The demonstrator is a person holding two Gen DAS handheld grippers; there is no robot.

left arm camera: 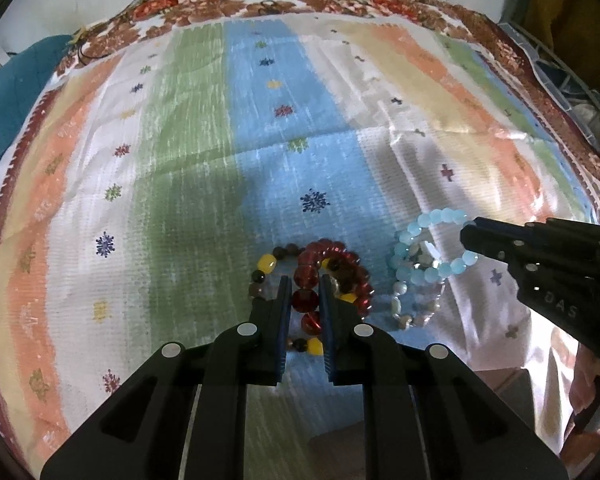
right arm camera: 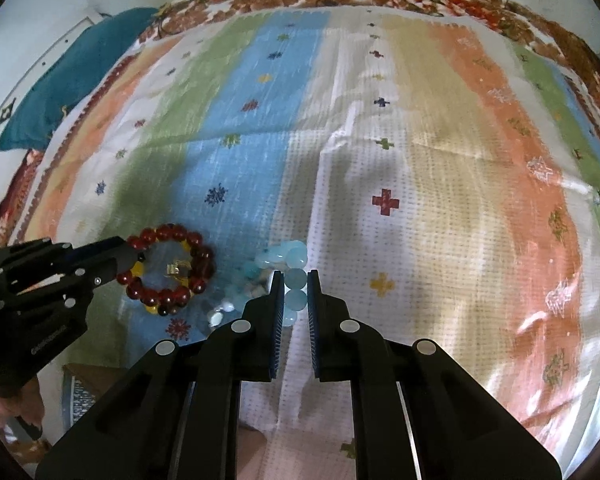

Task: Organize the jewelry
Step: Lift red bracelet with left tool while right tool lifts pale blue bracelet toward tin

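My left gripper [left arm camera: 305, 294] pinches the red bracelet [left arm camera: 332, 276], my right gripper [right arm camera: 291, 294] the blue bracelet [right arm camera: 294, 280]; a pale bead bracelet [left arm camera: 416, 312] lies at five o'clock of the red, blurred in the right view.

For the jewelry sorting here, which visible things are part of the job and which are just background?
Part of the job:
- dark red glass-bead bracelet, clamped in the left gripper
- pale blue round-bead bracelet, clamped in the right gripper
- brown-and-yellow bead bracelet
- pale chunky stone-chip bracelet

Background:
- striped pastel woven cloth
- teal cushion

- The pale bracelet [right arm camera: 236, 300] beside the light blue bracelet [right arm camera: 294, 280] was too blurred to make out.
- The right gripper [left arm camera: 466, 236] covered part of that blue strand.
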